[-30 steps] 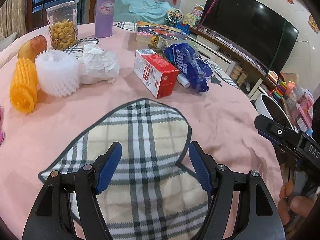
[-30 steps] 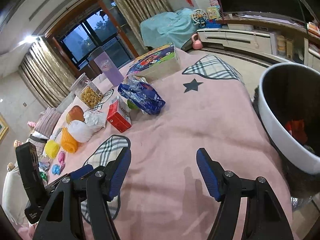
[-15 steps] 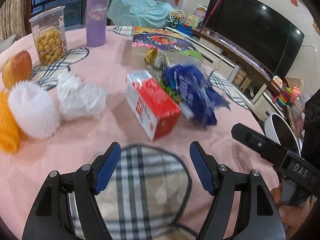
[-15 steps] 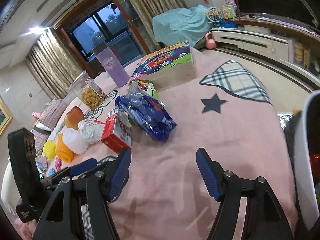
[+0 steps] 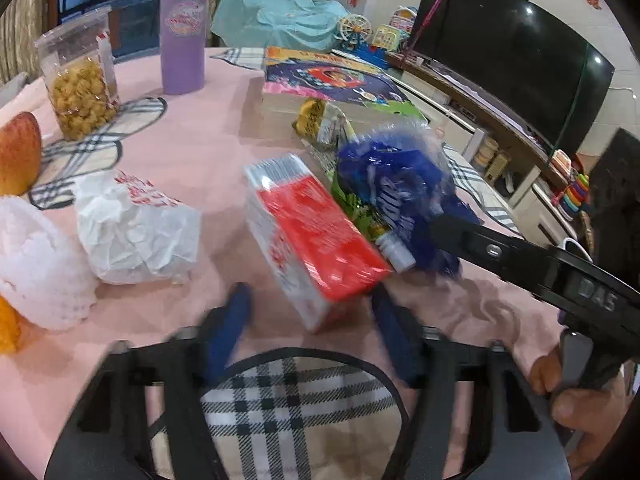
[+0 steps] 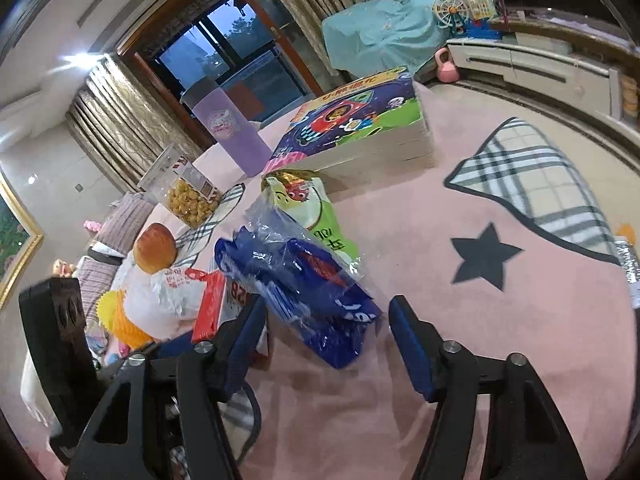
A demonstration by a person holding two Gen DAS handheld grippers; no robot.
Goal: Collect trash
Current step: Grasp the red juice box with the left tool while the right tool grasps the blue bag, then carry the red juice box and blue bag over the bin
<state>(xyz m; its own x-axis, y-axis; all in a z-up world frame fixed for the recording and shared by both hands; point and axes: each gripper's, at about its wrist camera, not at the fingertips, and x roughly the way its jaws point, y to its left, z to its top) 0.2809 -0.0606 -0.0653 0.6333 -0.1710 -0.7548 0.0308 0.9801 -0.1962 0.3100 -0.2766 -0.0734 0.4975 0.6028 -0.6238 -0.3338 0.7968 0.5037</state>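
A red and white carton [image 5: 316, 244] lies on the pink tablecloth; my left gripper [image 5: 312, 320] is open with its near end between the blue fingers. A crumpled blue plastic wrapper [image 6: 308, 284] lies beside the carton [image 6: 210, 308]; my right gripper [image 6: 328, 328] is open with the wrapper's near end between its fingers. The wrapper also shows in the left wrist view [image 5: 400, 196]. Crumpled white paper [image 5: 136, 228] lies left of the carton. A green snack bag [image 6: 308, 208] lies behind the wrapper.
A white foam fruit net [image 5: 36, 272], an apple [image 5: 18, 152], a snack jar [image 5: 80, 92], a purple tumbler [image 5: 184, 28] and a puzzle box [image 6: 360, 128] stand on the table. A TV [image 5: 512, 68] is at the right.
Both grippers have moved forward across the table. The left now reaches the red carton and the right reaches the blue wrapper. The trash bin has left the right wrist view.
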